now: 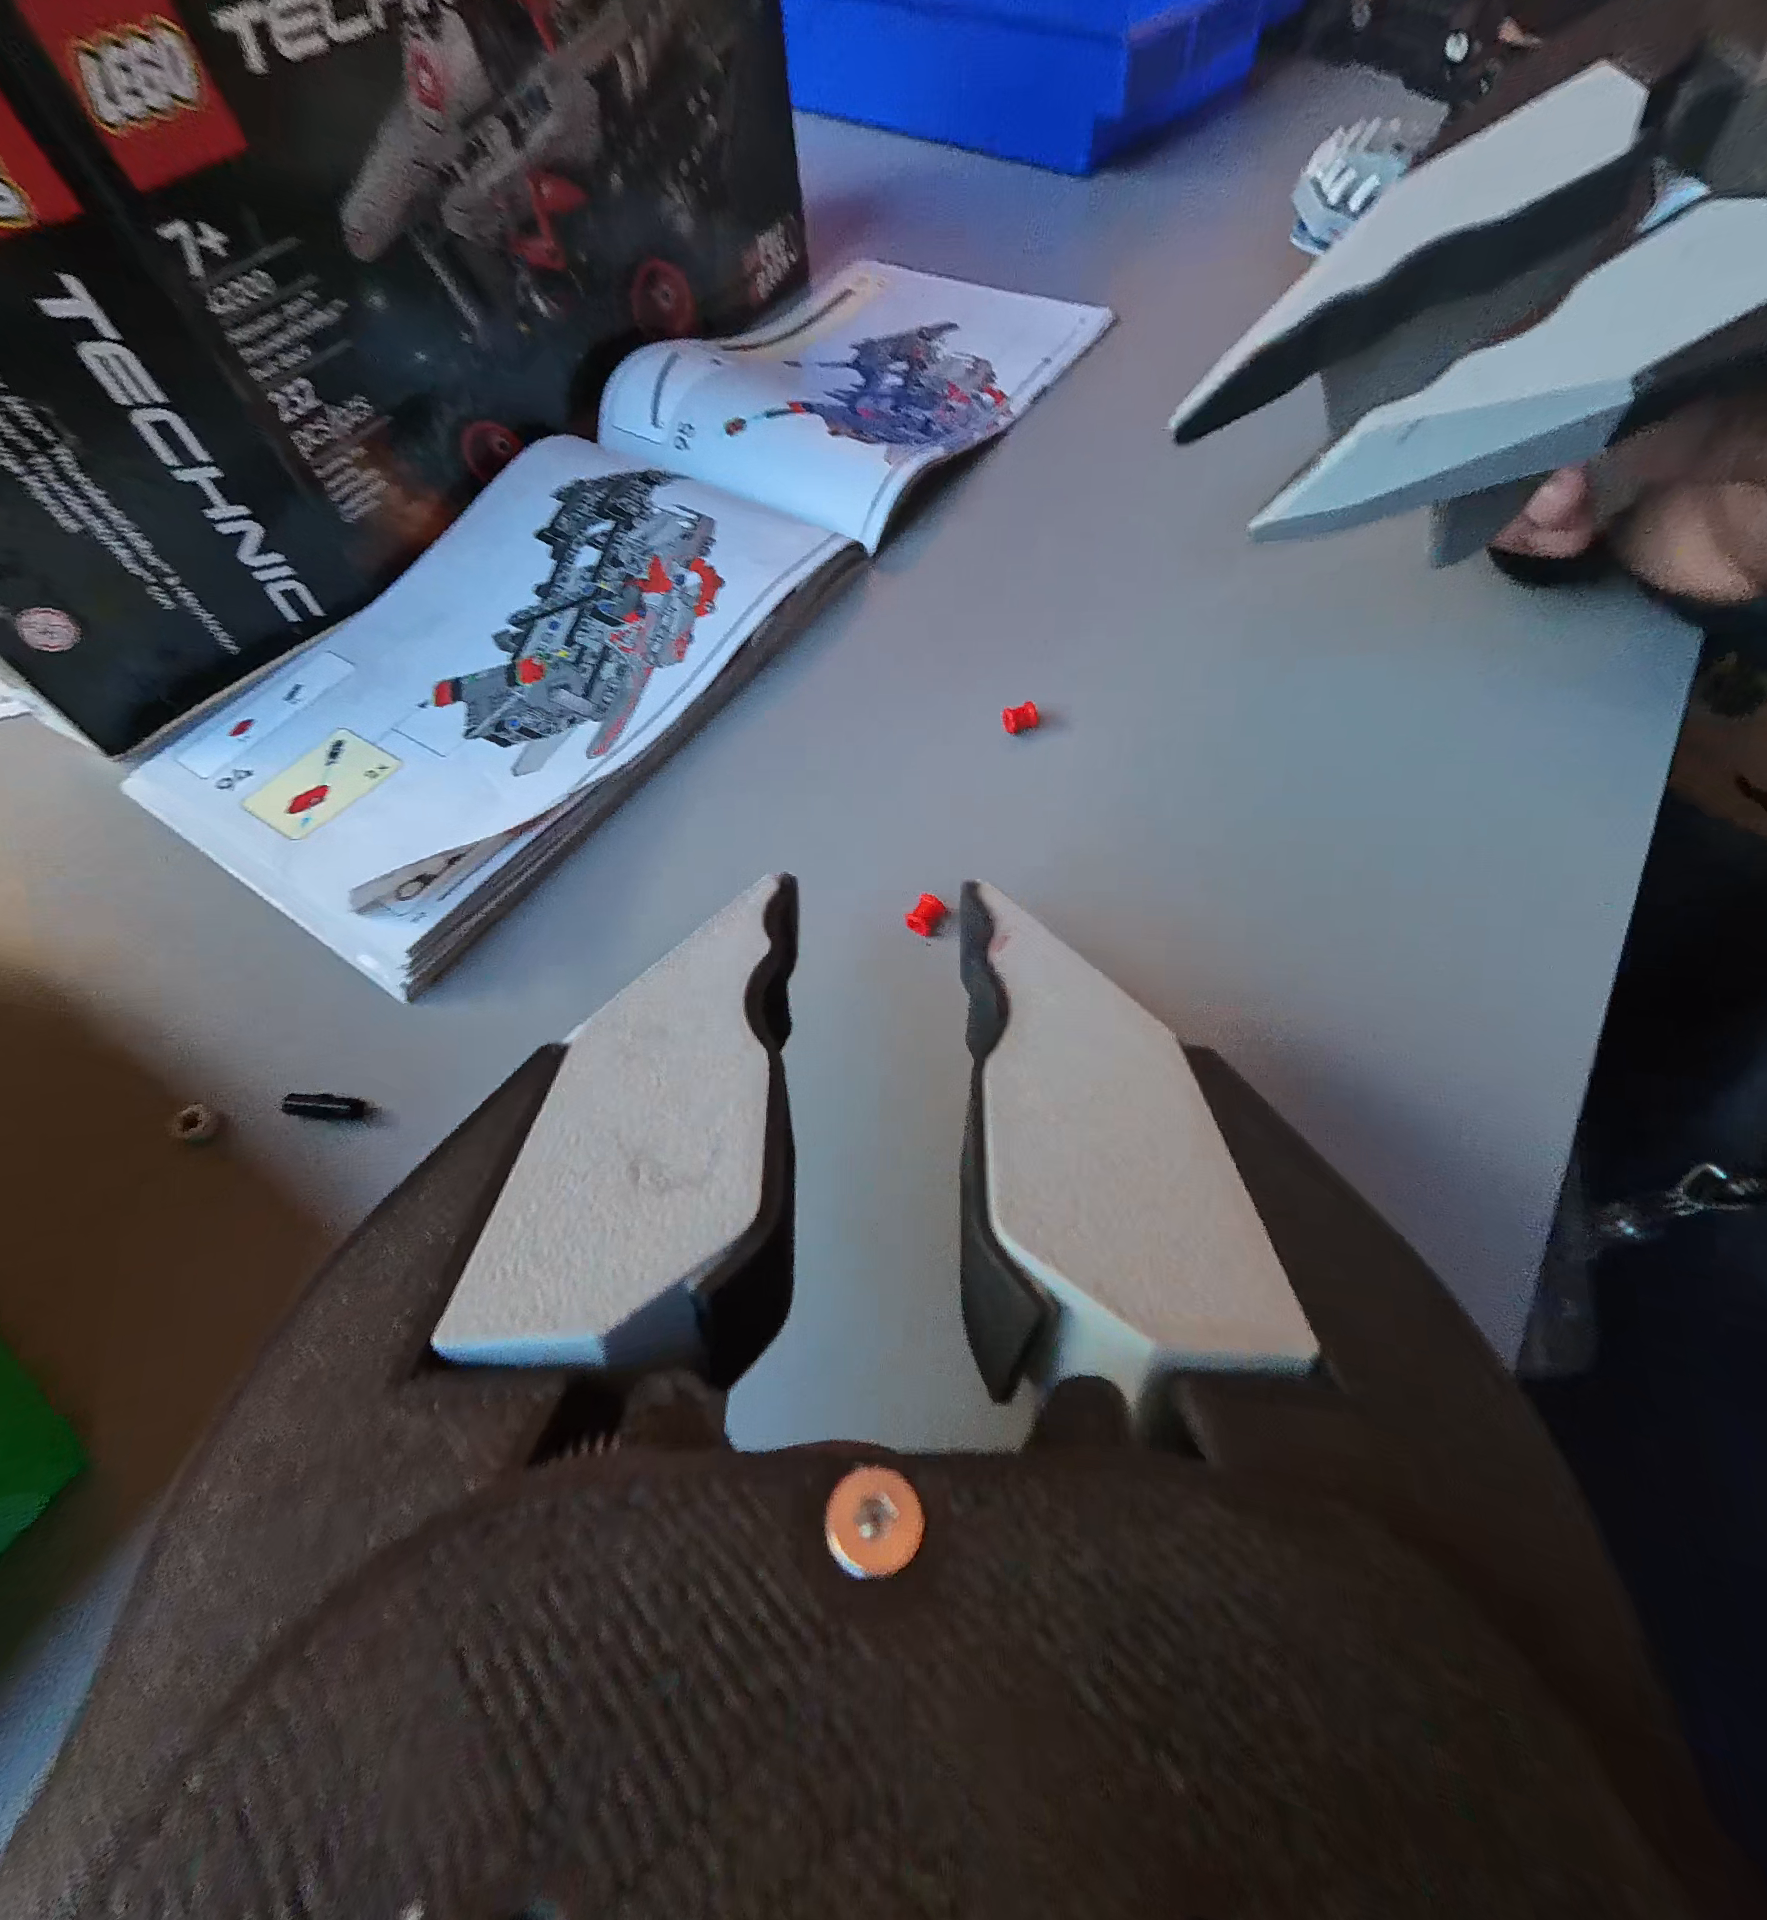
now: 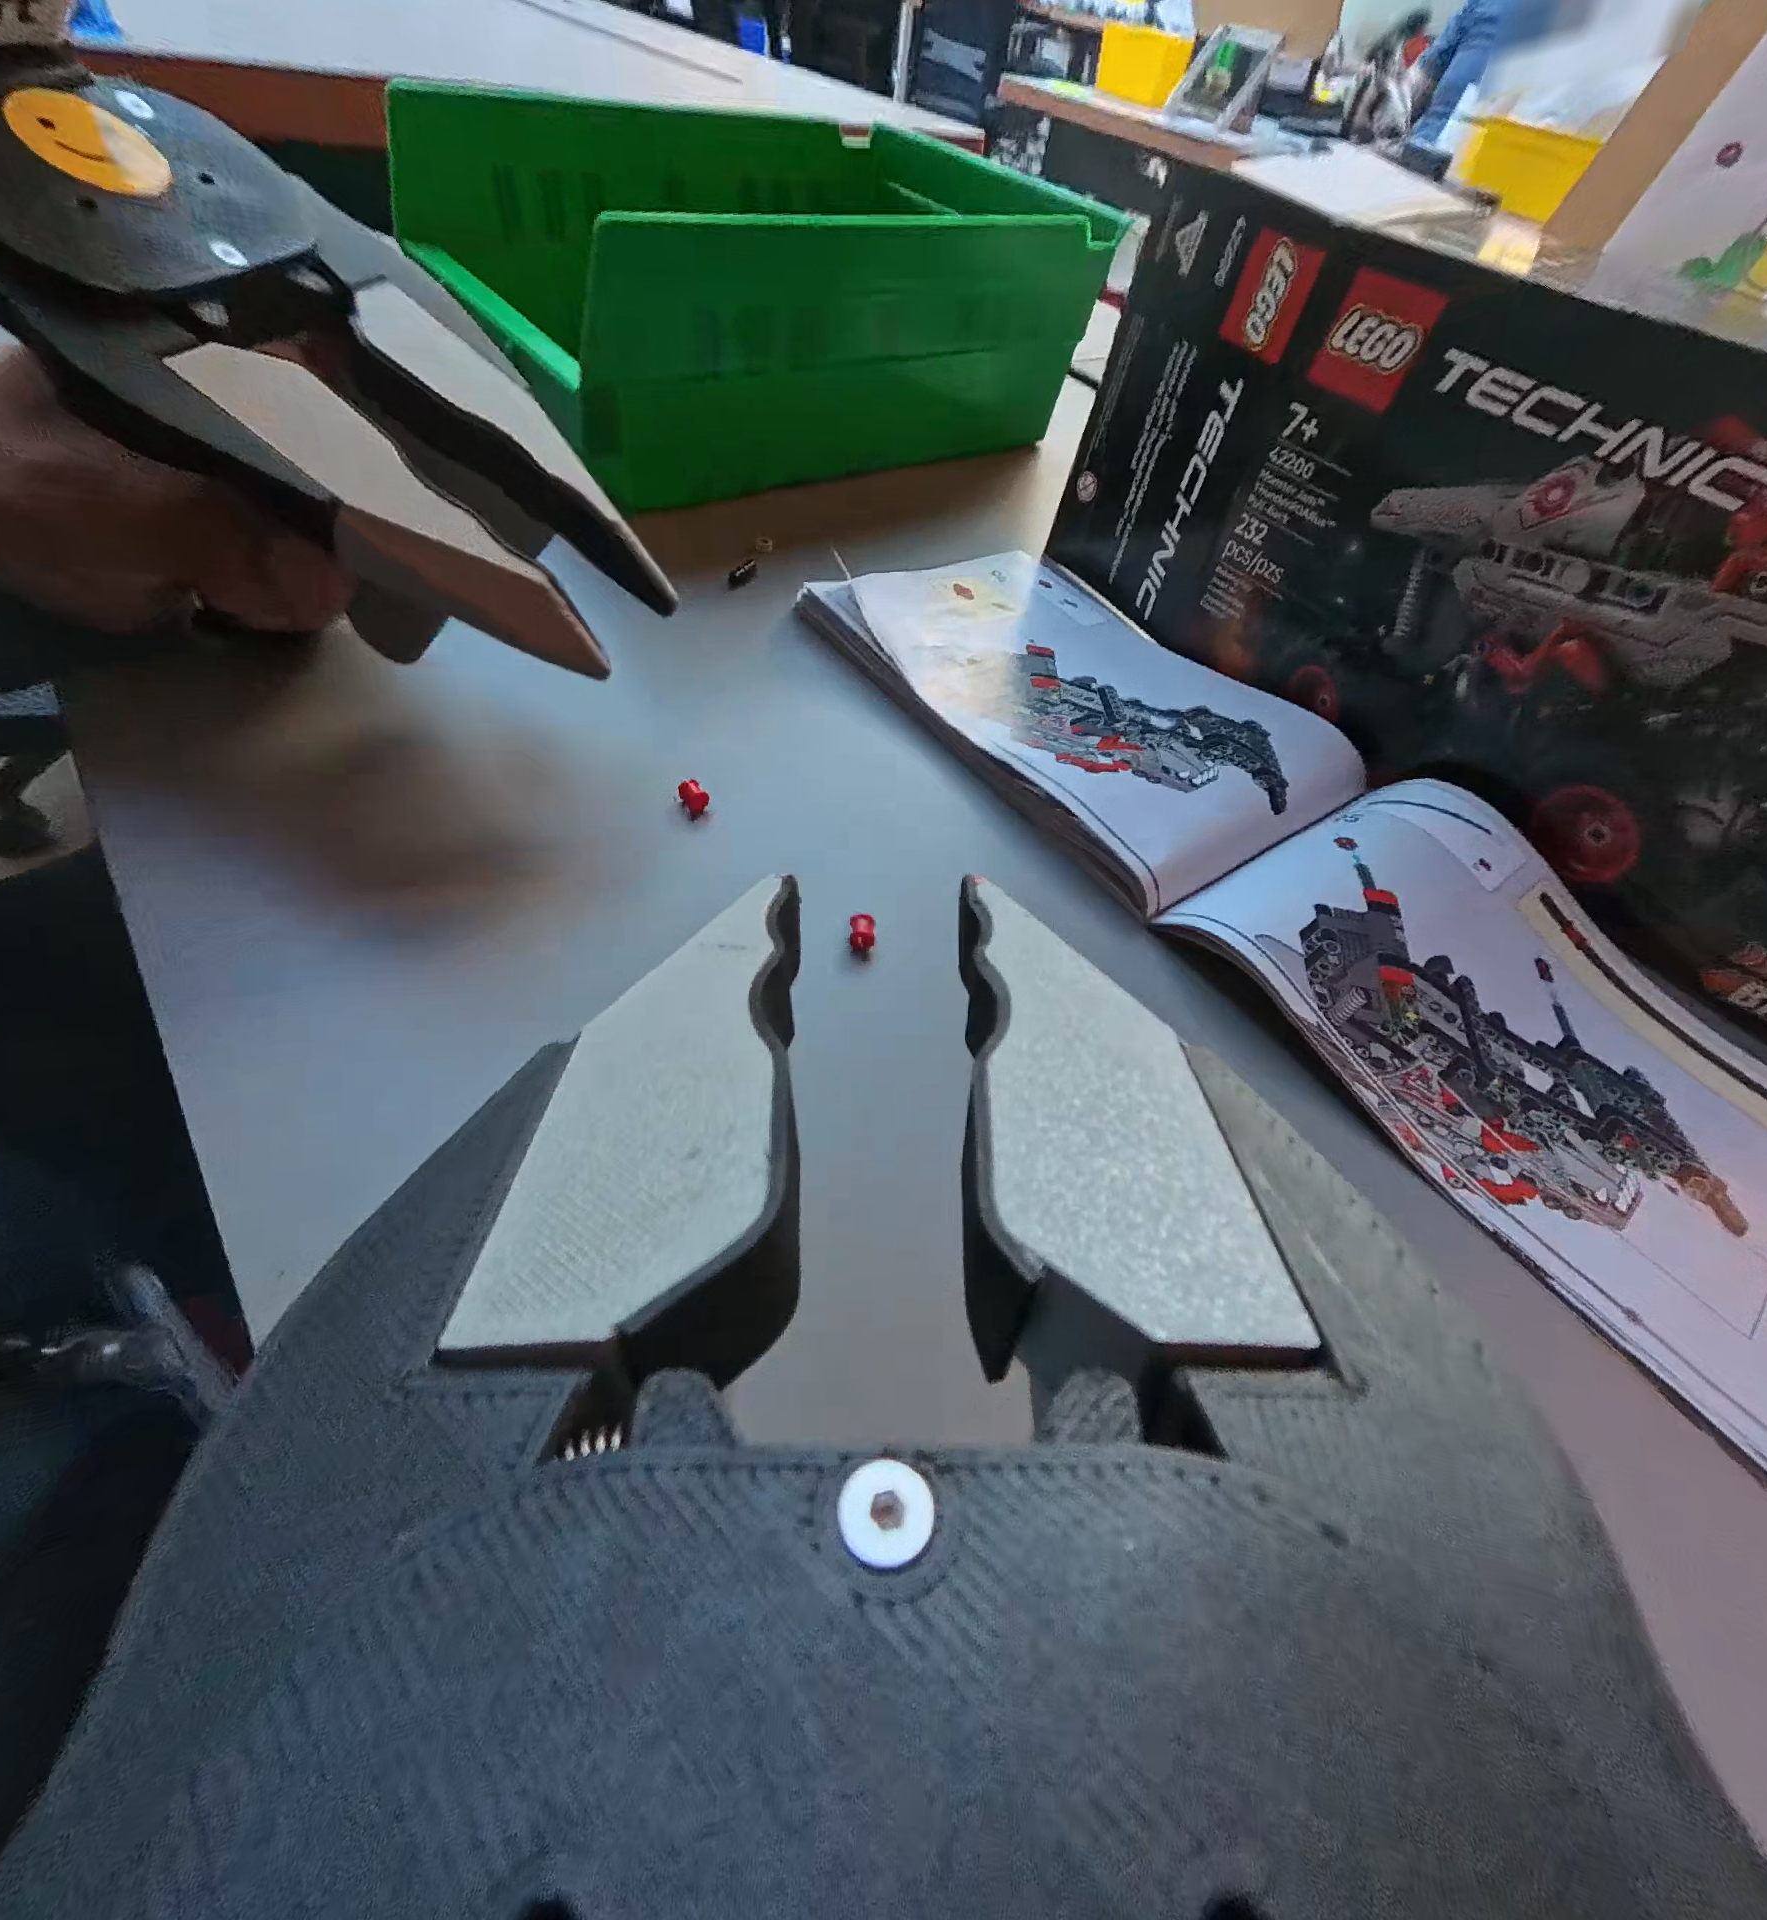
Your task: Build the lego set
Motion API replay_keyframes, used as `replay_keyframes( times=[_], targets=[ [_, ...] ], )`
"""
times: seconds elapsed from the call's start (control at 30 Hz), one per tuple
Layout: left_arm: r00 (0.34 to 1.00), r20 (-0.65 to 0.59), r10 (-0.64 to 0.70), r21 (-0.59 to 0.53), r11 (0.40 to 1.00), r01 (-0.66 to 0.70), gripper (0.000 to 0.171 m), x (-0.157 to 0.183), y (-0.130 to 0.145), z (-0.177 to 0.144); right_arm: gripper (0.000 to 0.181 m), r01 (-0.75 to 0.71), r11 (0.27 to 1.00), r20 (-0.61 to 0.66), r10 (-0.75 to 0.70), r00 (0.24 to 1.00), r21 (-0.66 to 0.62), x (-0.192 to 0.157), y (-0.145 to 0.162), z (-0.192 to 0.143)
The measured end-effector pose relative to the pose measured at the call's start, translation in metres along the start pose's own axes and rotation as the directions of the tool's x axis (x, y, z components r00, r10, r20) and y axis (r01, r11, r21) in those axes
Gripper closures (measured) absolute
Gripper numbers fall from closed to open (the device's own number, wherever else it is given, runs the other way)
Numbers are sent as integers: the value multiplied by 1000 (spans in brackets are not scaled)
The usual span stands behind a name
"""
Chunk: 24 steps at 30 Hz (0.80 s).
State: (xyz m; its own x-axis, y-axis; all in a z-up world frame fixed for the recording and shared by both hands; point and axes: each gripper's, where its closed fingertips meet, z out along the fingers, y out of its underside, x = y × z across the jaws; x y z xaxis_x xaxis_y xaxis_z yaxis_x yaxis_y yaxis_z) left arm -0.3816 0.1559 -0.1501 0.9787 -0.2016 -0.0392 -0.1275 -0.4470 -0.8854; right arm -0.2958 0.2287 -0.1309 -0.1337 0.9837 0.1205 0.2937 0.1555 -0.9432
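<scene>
Grey tabletop (image 2: 422, 1039) | black cardboard set box (image 2: 1481, 540) propping open paper instruction booklet (image 2: 1170, 748) for reading | left gripper (image 1: 877, 914), right gripper (image 2: 877, 914) both spread, empty | two small red plastic bushings (image 2: 861, 932) (image 2: 693, 798) before booklet, likely next pick

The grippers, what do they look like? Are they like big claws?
A bit like beaks. The left gripper and right gripper each have two flat, pale grey pointed fingers with wavy black rubbery inner edges, set in a dark ribbed plastic body with a silver screw in the middle. Seen in the right wrist view, the left one carries a round yellow sticker.
</scene>
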Motion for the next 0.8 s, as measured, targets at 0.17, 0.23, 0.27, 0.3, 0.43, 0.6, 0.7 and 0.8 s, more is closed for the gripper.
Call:
replay_keyframes(
  times=[0.17,0.23,0.27,0.3,0.43,0.6,0.7,0.8],
  targets=[
    [997,66,-42,66,997,37,151,-14,-7,-6,155,-47,998,79,42,996,52,-5,-6,-5],
    [995,85,-46,85,996,39,153,-17,-9,-8,155,-72,995,120,63,991,75,-8,-10,-8],
    [994,95,-49,93,995,41,155,-19,-10,-9,155,-81,993,137,69,988,83,-10,-11,-9],
    [993,104,-54,99,994,44,157,-20,-11,-10,155,-89,992,150,75,986,89,-11,-12,-9],
    [989,138,-62,112,993,46,160,-25,-12,-11,155,-138,984,227,110,968,113,-17,-16,-14],
    [988,142,-58,102,994,44,161,-25,-11,-11,155,-178,978,247,147,958,106,-16,-16,-13],
    [988,149,-48,97,995,34,161,-25,-10,-10,157,-190,976,248,159,956,107,-14,-17,-14],
    [988,152,-37,90,996,23,161,-24,-10,-9,158,-184,975,240,151,959,121,-14,-18,-15]
  ],
)
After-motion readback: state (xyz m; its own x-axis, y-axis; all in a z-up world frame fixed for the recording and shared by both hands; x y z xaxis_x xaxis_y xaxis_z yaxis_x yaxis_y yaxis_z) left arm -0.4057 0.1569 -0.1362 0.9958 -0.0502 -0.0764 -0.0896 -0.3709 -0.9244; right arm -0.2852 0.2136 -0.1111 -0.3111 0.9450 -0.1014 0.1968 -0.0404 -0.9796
